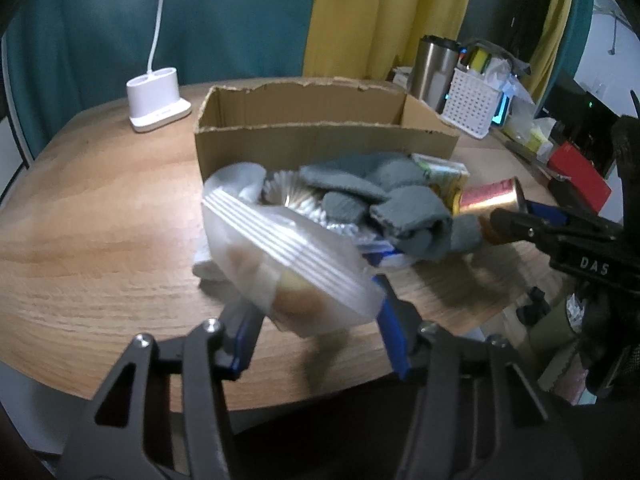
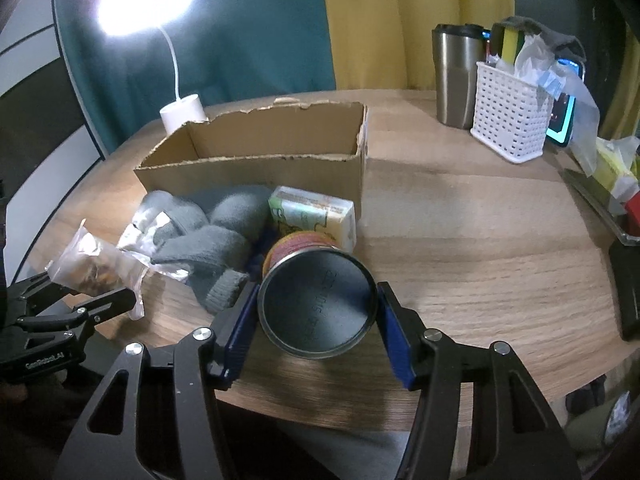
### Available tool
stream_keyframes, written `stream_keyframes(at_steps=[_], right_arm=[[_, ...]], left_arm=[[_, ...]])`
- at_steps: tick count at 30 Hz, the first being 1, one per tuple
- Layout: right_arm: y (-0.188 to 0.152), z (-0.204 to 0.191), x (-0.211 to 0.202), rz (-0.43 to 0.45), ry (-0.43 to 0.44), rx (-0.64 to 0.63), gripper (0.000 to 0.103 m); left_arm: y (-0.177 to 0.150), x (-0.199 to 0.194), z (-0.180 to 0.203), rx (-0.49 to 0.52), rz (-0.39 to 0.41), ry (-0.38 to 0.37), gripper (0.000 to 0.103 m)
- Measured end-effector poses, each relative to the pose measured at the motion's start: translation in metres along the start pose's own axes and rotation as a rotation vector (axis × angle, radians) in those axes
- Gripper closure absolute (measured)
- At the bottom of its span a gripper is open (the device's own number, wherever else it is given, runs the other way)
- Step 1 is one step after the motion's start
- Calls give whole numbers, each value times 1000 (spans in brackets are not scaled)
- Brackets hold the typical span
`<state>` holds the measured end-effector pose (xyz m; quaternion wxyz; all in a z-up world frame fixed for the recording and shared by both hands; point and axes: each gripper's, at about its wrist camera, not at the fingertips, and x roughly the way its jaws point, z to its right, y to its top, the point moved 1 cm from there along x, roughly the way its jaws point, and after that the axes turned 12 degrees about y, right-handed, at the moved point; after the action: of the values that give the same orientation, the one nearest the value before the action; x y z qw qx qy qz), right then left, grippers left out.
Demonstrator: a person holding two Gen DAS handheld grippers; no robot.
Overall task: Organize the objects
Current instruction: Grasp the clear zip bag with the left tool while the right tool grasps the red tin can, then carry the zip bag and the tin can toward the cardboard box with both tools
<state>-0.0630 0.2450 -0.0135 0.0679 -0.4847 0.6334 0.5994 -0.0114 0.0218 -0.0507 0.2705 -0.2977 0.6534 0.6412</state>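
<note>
Evidently both items are gripped for the empty cardboard box behind: the zip bag is clamped by the left gripper, the tin can sideways by the right gripper.

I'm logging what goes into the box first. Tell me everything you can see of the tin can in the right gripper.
The tin can is a short metal cylinder lying on its side, its dark, flat, embossed end facing the right wrist camera. Its label shows red and gold bands. The right gripper is shut on it, blue fingers pressing on opposite sides. It sits low over the wooden table, beside the grey glove and in front of a small green-and-yellow carton. Whether it touches the table is unclear.
</note>
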Motion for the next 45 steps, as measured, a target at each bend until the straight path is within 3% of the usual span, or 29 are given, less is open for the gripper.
stream_keyframes(at_steps=[24, 27, 32, 35, 36, 37, 38, 41, 45], right_arm=[[20, -7, -26, 66, -12, -33, 44], [23, -6, -26, 68, -15, -35, 44], [27, -5, -22, 62, -14, -38, 44], [26, -3, -18, 51, -12, -32, 44], [26, -3, -17, 48, -13, -32, 44], [25, -3, -16, 45, -13, -31, 44], [25, -2, -16, 43, -13, -29, 44], [24, 0, -15, 42, -14, -20, 44], [24, -2, -16, 47, -11, -24, 44]], left_arm=[[18, -22, -2, -13, 89, -9, 54], [21, -22, -1, -10, 99, -11, 66], [20, 0, 1, 5, 60, 20, 65], [18, 11, -1, -8, 28, 9, 59], [18, 10, -1, -6, 30, 14, 53], [18, 8, -1, 3, 24, 16, 41], [18, 7, -1, 5, 20, 9, 37], [12, 4, 1, 10, 8, -36, 35], [6, 9, 9, 42, -24, -40, 34]])
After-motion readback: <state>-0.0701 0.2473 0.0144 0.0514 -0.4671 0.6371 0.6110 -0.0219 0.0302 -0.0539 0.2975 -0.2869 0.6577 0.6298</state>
